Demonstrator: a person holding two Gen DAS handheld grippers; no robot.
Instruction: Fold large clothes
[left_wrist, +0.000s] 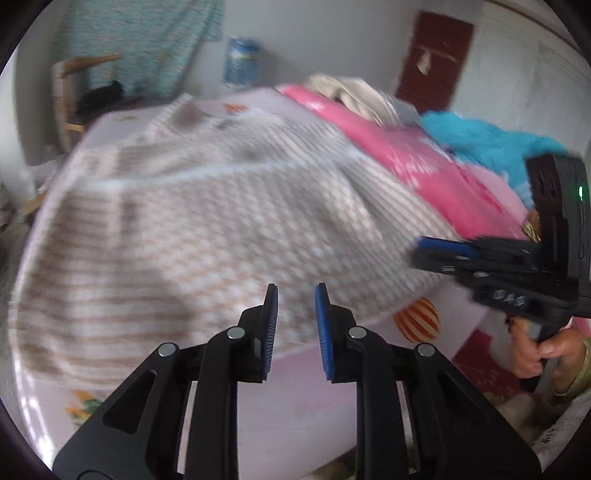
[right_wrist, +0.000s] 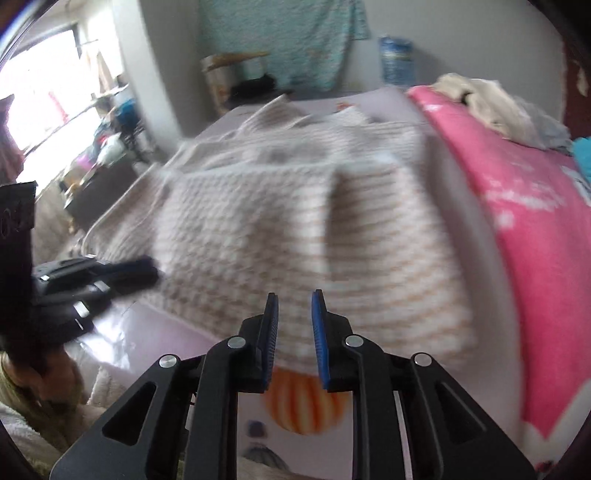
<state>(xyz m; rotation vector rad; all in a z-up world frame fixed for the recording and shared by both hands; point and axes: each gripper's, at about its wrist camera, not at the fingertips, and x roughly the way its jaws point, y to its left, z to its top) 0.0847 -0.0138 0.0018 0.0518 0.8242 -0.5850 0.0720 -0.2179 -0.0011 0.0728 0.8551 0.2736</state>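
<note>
A large beige-and-white checked and striped cloth (left_wrist: 207, 221) lies folded over on a lilac bed sheet (left_wrist: 295, 398), blurred by motion. My left gripper (left_wrist: 296, 291) hovers over the cloth's near edge, its blue pads a narrow gap apart with nothing between them. In the right wrist view the same cloth (right_wrist: 280, 221) fills the middle, and my right gripper (right_wrist: 294, 299) stands above its near edge, also slightly open and empty. The right gripper (left_wrist: 421, 251) shows at the cloth's right edge in the left wrist view; the left gripper (right_wrist: 147, 273) shows at its left edge in the right wrist view.
A pink blanket (left_wrist: 406, 162) runs along the bed's right side, with a turquoise cloth (left_wrist: 491, 144) and a pile of pale clothes (right_wrist: 487, 99) beyond it. The sheet carries an orange striped ball print (right_wrist: 303, 406). A person's hand (left_wrist: 535, 354) holds the right gripper's handle. Cluttered shelves (right_wrist: 103, 155) stand left of the bed.
</note>
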